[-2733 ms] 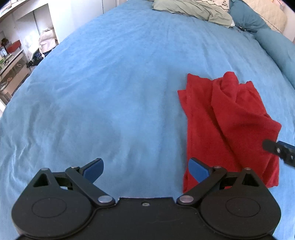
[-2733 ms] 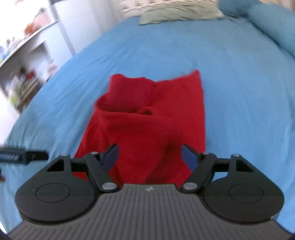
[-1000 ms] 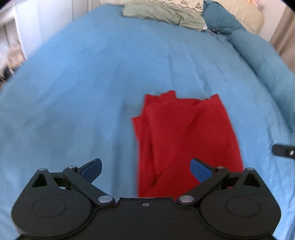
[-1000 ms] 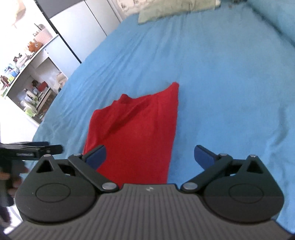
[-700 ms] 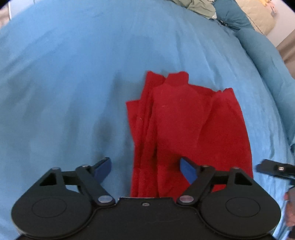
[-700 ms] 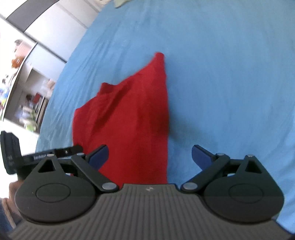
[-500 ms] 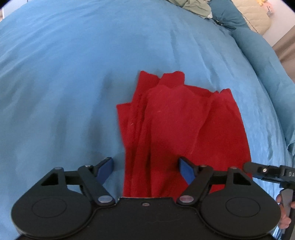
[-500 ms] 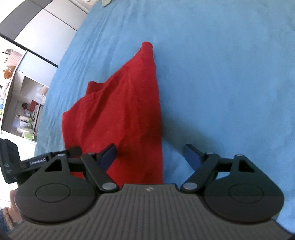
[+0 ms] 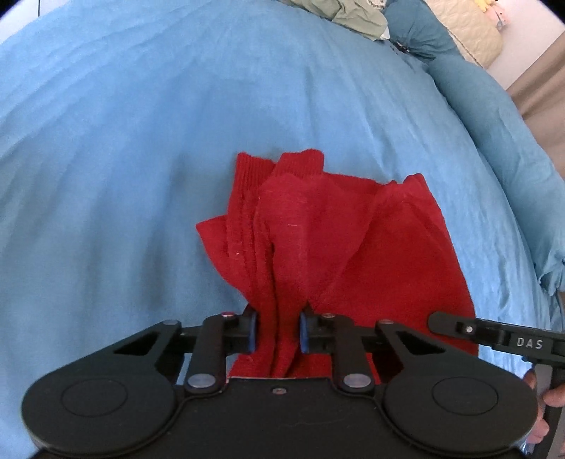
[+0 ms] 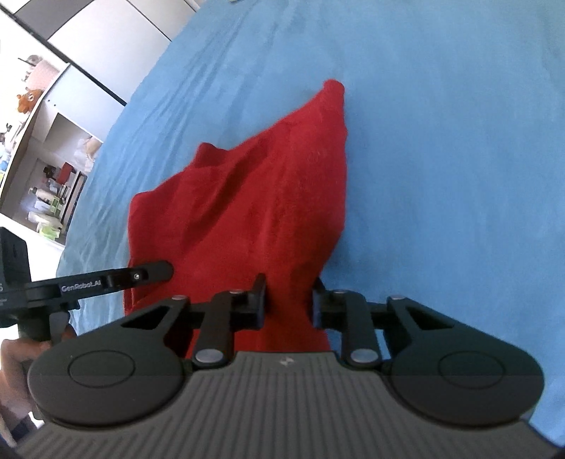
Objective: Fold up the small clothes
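Note:
A red garment [image 9: 335, 240] lies partly folded on the blue bedspread [image 9: 141, 141], with ribbed cuffs at its far end. My left gripper [image 9: 277, 333] is shut on the garment's near left edge, bunching the cloth between its blue pads. My right gripper [image 10: 289, 305] is shut on the near right edge of the same red garment [image 10: 254, 204], which rises in a ridge toward a far corner. Each gripper's finger shows in the other's view, the right gripper [image 9: 494, 335] at right and the left gripper [image 10: 106, 279] at left.
Pillows and a green cloth [image 9: 353, 14] lie at the head of the bed. A rolled blue duvet [image 9: 494, 123] runs along the right side. White shelves with clutter [image 10: 42, 159] stand beyond the bed's left edge.
Both grippers moved down onto the garment's near edge and closed from open to shut on the cloth. The cloth now bunches between the fingers.

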Motion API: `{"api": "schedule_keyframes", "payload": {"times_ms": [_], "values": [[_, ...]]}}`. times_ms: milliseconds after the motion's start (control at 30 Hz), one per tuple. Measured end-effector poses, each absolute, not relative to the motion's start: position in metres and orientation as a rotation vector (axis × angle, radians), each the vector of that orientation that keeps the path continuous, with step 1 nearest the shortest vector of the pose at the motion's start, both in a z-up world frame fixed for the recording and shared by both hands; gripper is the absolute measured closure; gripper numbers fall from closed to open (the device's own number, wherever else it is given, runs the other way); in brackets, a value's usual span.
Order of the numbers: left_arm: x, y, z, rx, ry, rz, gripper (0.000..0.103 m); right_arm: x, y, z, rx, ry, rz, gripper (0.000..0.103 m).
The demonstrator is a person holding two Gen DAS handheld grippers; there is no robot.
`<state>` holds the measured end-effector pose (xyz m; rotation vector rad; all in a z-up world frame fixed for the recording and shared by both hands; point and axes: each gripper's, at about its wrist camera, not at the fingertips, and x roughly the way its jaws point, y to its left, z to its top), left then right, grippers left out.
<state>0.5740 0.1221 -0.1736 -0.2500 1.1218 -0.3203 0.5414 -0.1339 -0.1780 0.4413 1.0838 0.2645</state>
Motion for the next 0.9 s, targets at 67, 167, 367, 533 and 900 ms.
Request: {"api": "schedule_keyframes", "payload": {"times_ms": [67, 167, 367, 533, 900], "values": [[0.569, 0.119, -0.165, -0.241, 1.105, -0.321, 0.082, 0.536, -0.136, -0.167, 0.446, 1.06, 0.268, 0.067], [0.557, 0.116, -0.146, -0.244, 1.079, -0.333, 0.083, 0.522, -0.139, -0.146, 0.452, 1.022, 0.285, 0.068], [0.51, 0.094, -0.1, -0.25, 1.058, -0.363, 0.083, 0.477, -0.158, -0.093, 0.454, 0.992, 0.268, 0.068], [0.45, 0.052, -0.078, -0.201, 1.06, -0.382, 0.082, 0.43, -0.185, -0.055, 0.418, 1.02, 0.247, 0.068], [0.395, -0.018, -0.143, -0.114, 1.062, -0.32, 0.082, 0.358, -0.248, -0.122, 0.378, 1.05, 0.183, 0.066]]}}
